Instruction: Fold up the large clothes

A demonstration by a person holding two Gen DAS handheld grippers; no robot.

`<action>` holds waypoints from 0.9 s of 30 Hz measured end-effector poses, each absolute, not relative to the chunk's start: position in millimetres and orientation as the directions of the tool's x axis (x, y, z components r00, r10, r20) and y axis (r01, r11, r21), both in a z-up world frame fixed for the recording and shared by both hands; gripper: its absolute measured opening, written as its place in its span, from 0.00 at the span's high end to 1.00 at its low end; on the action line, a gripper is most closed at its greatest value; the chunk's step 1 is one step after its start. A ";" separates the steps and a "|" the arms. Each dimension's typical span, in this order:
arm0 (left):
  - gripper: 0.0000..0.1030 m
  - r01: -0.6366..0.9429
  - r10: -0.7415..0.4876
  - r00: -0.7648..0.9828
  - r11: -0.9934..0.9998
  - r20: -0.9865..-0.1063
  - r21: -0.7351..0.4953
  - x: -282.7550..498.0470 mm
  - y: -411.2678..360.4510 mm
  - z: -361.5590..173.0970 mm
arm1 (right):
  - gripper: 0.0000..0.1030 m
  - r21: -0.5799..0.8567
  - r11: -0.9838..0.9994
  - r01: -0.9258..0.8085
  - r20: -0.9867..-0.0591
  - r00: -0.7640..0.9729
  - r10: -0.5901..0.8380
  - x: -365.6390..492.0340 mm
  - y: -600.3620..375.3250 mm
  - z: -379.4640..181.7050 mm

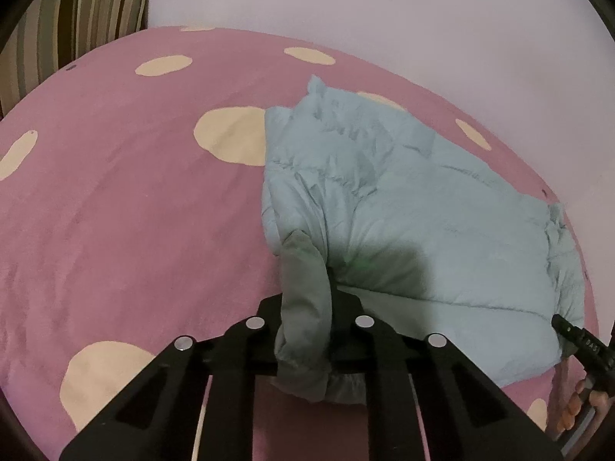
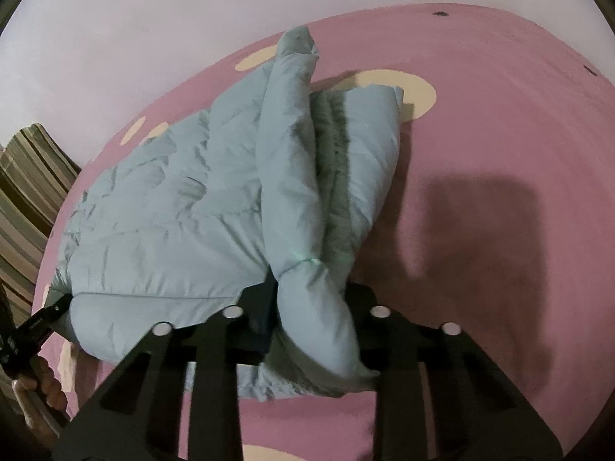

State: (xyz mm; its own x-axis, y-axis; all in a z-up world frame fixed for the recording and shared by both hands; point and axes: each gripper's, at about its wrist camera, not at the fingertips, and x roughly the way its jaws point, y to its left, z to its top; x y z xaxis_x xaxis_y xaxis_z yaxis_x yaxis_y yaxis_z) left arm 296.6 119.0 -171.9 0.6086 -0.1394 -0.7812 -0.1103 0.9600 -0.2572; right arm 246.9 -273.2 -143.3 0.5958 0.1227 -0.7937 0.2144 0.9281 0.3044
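Left claw is clamped on a bunched corner of the pale blue puffer jacket; right claw is pinched on the other near corner. Jacket lies part-folded on the pink spotted bed, far from the striped pillow. Risks, as I judge them: slick, puffy fabric may slip out of either pinch on the lift; uneven pull would skew the fold; trapped air could spring it back open.
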 end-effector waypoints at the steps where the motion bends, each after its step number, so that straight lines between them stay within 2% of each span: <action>1: 0.88 -0.110 -0.138 0.615 0.960 -0.776 -0.258 293.6 119.5 -168.0 | 0.80 0.309 0.927 0.213 -0.790 0.600 0.125 243.4 -273.2 -141.2; 8: 0.89 -0.102 -0.133 0.634 0.962 -0.762 -0.253 266.5 129.6 -153.9 | 0.83 0.338 0.922 0.188 -0.774 0.612 0.159 224.4 -272.0 -129.3; 27: 0.88 -0.156 -0.112 0.620 0.952 -0.776 -0.262 174.5 159.6 -158.7 | 0.83 0.362 0.919 0.154 -0.789 0.575 0.214 210.6 -259.0 -132.7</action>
State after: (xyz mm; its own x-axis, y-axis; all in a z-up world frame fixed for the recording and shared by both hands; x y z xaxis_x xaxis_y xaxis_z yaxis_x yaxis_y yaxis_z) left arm 174.5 159.6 -158.7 0.6202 -0.1120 -0.7764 -0.1562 0.9523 -0.2622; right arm 210.6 -259.0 -132.7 0.5752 0.2144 -0.7894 0.1543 0.9193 0.3621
